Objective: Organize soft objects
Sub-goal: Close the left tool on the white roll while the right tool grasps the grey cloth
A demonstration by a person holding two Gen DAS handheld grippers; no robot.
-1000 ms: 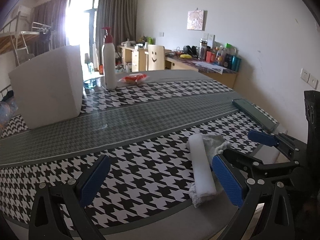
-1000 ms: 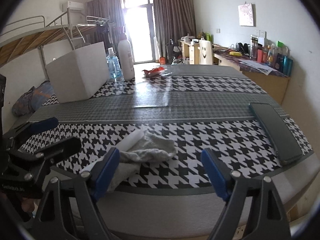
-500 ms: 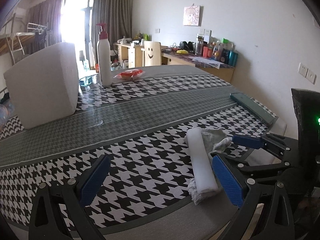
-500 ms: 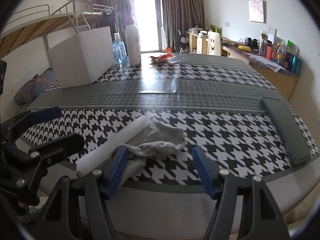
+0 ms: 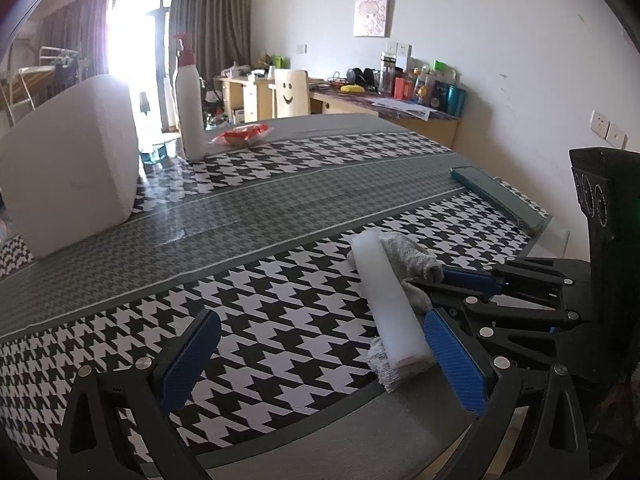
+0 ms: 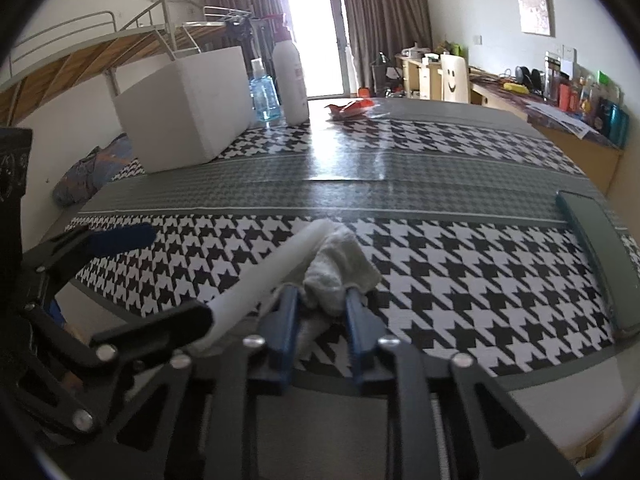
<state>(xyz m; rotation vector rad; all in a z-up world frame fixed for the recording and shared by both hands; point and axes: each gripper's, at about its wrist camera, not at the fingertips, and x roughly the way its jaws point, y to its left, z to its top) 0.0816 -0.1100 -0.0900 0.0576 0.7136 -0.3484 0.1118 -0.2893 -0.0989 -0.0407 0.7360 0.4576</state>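
The cloth, a crumpled grey-white rag, lies at the near edge of the desk on the houndstooth cover, and the right gripper has just been closing on it: its blue jaws now pinch a bunched fold of the fabric between them. A white foam roll lies on the cloth's left part and touches it, so the likely trouble is that lifting the cloth drags the roll along, tips it, or sends it rolling off the near edge. The pinch looks to hold only a small gather of fabric; a quick pull could slip it free.

The left gripper has its jaws spread wide and empty. Its right pad sits just beside the near end of the roll, so a sideways nudge could knock the roll before any grip is made. The two grippers stand close together and could collide.

Further right, a dark green flat case lies near the desk's edge. At the far side stand a white box, probably the destination, a pump bottle and a red packet, all well apart from the cloth.
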